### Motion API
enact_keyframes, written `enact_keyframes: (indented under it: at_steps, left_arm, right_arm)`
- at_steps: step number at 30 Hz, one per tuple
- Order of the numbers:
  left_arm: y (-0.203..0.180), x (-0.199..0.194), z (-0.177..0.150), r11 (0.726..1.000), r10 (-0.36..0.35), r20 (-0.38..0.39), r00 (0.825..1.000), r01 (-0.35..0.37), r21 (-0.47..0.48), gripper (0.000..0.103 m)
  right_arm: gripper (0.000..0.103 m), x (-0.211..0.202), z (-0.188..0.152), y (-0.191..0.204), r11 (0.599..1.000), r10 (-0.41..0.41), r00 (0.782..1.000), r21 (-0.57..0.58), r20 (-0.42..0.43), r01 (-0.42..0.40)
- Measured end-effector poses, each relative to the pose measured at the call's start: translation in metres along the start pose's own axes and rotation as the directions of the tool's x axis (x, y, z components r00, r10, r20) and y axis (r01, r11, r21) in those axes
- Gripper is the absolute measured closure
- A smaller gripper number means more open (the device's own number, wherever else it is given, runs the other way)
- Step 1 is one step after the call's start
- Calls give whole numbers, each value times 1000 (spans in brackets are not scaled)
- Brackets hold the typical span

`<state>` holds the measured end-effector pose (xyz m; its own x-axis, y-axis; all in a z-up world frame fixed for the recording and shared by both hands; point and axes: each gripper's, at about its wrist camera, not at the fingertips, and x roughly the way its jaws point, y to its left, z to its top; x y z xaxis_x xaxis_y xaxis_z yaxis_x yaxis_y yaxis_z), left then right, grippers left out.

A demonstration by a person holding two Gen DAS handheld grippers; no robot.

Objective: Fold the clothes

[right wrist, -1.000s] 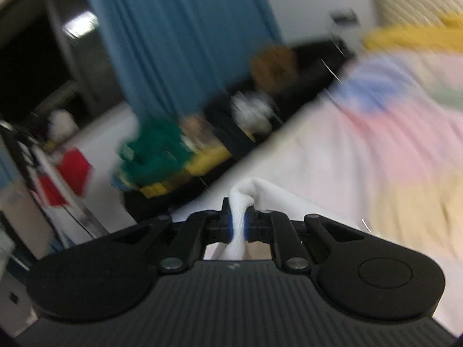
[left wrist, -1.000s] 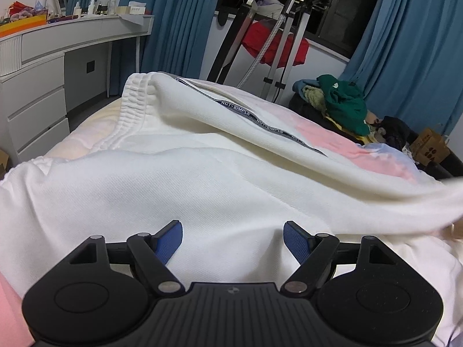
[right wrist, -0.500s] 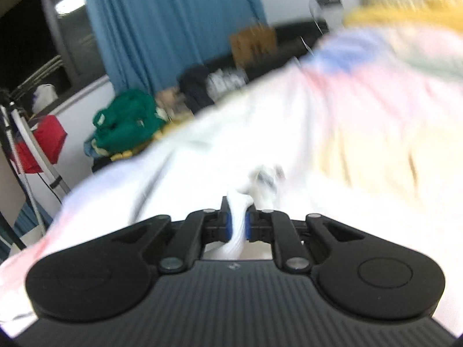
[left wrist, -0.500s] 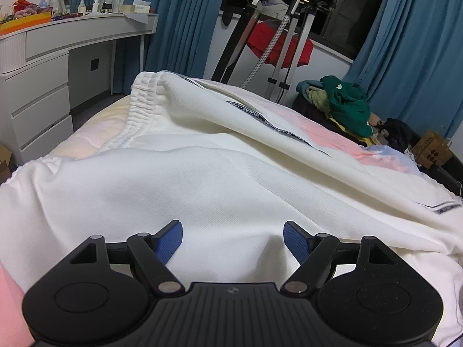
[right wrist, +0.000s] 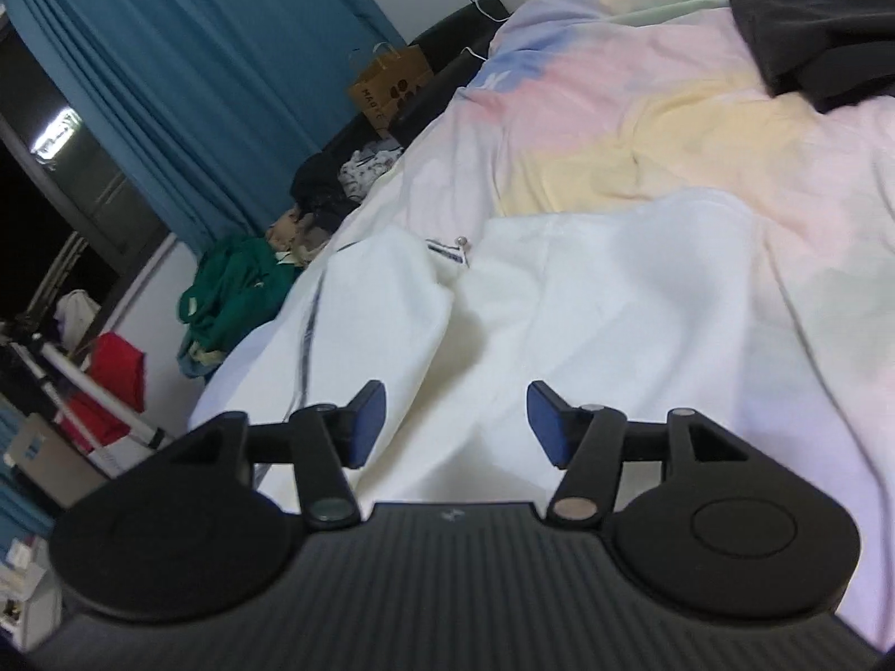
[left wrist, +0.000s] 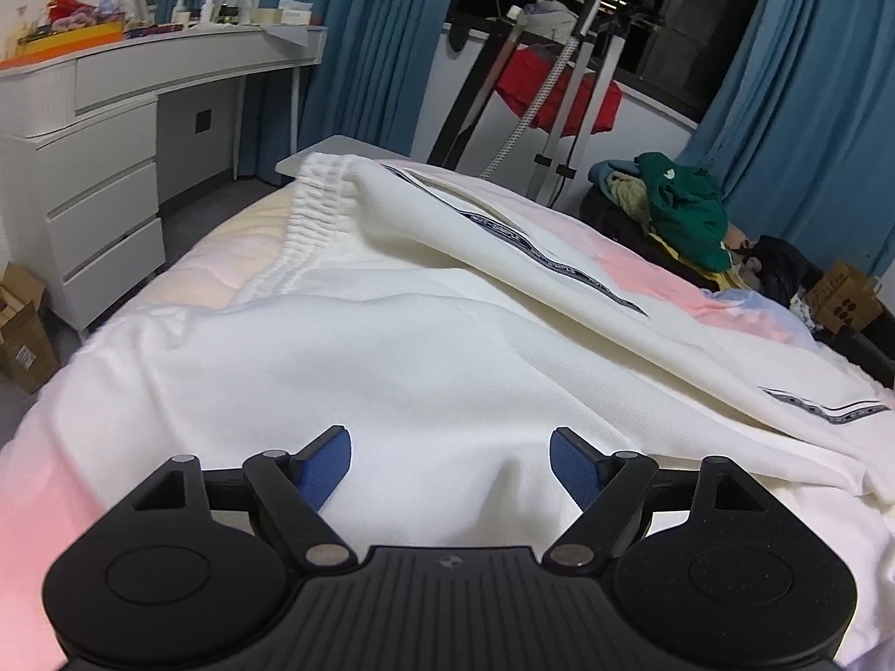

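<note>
The white trousers [left wrist: 425, 346] lie spread across the bed [right wrist: 643, 112], on its pastel cover. One leg is laid over the other, so that the dark printed side stripe [left wrist: 537, 251] runs diagonally along the upper layer. The elastic waistband [left wrist: 313, 223] lies toward the bed's far corner, nearest the white dresser [left wrist: 106, 168].

The left hand-held gripper [left wrist: 450, 461] has its jaws wide apart and holds nothing; it hangs just above the near cloth. The right hand-held gripper [right wrist: 456, 422] is likewise spread wide and empty, above the hem end of the trousers.

Risks noted:
- The upper leg sits askew on the lower one, with a raised ridge along the stripe. In my judgement, a further fold made over that ridge would lock in creases and leave uneven edges.
- The fabric looks thick and soft. A pinch at one point may catch only the top layer, and the layers would then slide apart when lifted.
- The cover beneath is loose and similarly pale. A low grasp could take up the cover along with the garment.
- The waistband lies close to the mattress edge, so a pull in that direction could drag the trousers off the bed.
- A black garment [right wrist: 811, 17] lies well apart and poses no hindrance.
</note>
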<state>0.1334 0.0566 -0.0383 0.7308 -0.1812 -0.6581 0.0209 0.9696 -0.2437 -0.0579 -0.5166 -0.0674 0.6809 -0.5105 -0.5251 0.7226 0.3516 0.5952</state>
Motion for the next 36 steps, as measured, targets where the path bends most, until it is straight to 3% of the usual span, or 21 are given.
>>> enact_keyframes:
  at_steps: [3,9,12,16,19,21,26,28,29,31,32,33,34,36]
  left_arm:
    - [7,-19,-2,999,31,-4,1000,-31,-16,16]
    - [30,-39,-4,988,103,-23,994,-105,-115,2]
    - [43,-45,-4,974,142,-35,989,-146,-173,1]
    - [64,-49,-5,946,172,-58,983,-181,-267,1]
    - [87,-41,-5,912,154,-80,985,-173,-371,1]
    - [102,-36,-5,883,139,-94,986,-167,-440,1]
    - [139,-17,-15,756,48,-94,994,-98,-647,2]
    - [142,-15,-13,751,55,-81,995,-95,-654,5]
    - [141,-15,-11,758,59,-71,996,-90,-646,14]
    - [138,-16,-10,767,41,-48,998,-62,-639,26]
    - [137,-17,-10,767,31,-39,999,-48,-640,38]
    - [136,-18,-10,767,20,-29,999,-34,-640,53]
    - [134,-19,-10,769,10,-16,1000,-18,-639,60]
    - [130,-24,-8,780,7,7,1000,-1,-626,84]
  right_arm:
    - [34,-19,-11,-4,1000,-8,999,-29,-35,7]
    - [33,-18,-23,-11,999,33,987,2,-158,-33]
    - [29,-15,-19,-20,1000,3,989,29,-150,1]
    - [25,-12,-9,-43,989,-106,989,92,-102,115]
    - [23,-9,0,-60,976,-150,987,148,-59,157]
    - [24,0,4,-72,976,-106,992,181,-72,118]
    - [25,20,4,-95,961,-37,996,271,-82,58]
    - [32,28,5,-100,961,-11,997,276,-74,31]
    - [35,31,6,-101,961,-3,998,275,-70,22]
    - [54,38,6,-102,965,-6,998,262,-62,22]
    - [62,40,5,-102,965,-6,998,261,-58,21]
    - [81,41,5,-102,966,-13,998,258,-57,27]
    - [94,42,5,-100,968,-19,998,249,-54,32]
    - [97,37,6,-96,973,-19,1000,230,-24,23]
